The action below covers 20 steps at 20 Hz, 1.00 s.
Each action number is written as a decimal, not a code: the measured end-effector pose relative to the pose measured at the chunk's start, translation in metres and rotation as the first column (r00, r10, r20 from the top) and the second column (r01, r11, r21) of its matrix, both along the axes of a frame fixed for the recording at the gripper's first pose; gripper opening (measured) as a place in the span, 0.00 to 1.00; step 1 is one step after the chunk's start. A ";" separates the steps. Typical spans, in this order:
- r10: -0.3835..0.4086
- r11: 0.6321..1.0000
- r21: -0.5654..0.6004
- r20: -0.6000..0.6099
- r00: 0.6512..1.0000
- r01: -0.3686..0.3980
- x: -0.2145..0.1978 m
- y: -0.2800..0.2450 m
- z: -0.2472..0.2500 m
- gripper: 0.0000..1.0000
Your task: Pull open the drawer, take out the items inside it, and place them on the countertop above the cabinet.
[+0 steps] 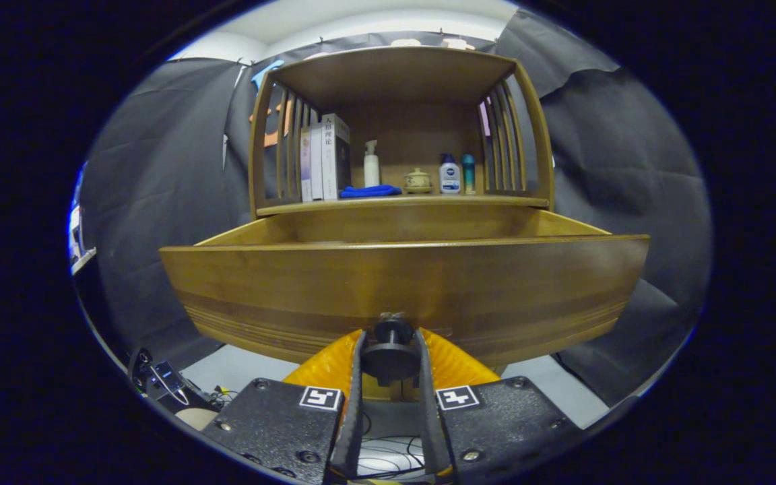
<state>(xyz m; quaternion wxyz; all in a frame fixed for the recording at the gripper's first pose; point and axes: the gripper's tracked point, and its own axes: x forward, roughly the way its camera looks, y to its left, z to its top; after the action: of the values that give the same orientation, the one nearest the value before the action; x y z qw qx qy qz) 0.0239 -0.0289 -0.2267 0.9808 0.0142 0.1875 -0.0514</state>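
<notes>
The fingers [390,357] are clamped on the round knob [390,347] at the middle of the drawer front [401,289], one finger on each side of it, so the gripper is closed on the knob. The drawer stands pulled out from the cabinet toward the camera; its side walls run back under the worktop [401,202]. What lies inside cannot be seen from here, because the front panel hides the drawer's floor.

On the worktop, under the upper shelf, stand some books [324,162], a white pump bottle [371,165], a blue cloth [369,192], a small lidded pot [417,180] and two more bottles [458,175].

The likely trouble: pulling much further could bring the drawer off its runners or tip it down, since much of it already appears to hang clear. A pull off the straight line could let the knob slip from the fingers or jam the drawer. Later, the worktop looks crowded toward the back; an item set down carelessly could knock a bottle over.
</notes>
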 end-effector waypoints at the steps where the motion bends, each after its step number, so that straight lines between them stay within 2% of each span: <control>1: -0.002 1.000 -0.010 -0.011 1.000 0.002 -0.001 -0.001 0.000 0.41; 4: 0.002 1.000 -0.023 -0.022 1.000 -0.003 -0.004 -0.004 0.007 0.54; 8: 0.084 0.996 0.022 -0.028 0.996 -0.084 -0.013 0.012 0.032 0.89; 9: 0.093 0.995 0.025 -0.036 0.995 -0.093 -0.017 0.013 0.038 0.95; 11: 0.111 0.993 0.031 -0.030 0.993 -0.110 -0.022 0.016 0.056 0.99; 18: 0.212 0.976 0.037 0.021 0.977 -0.213 0.001 0.037 0.124 0.99; 20: 0.195 0.981 0.028 -0.050 0.980 -0.194 0.016 0.031 0.123 0.98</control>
<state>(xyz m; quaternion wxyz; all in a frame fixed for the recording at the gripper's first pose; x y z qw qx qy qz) 0.0403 0.0016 -0.1041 0.9757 0.0059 0.2140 0.0464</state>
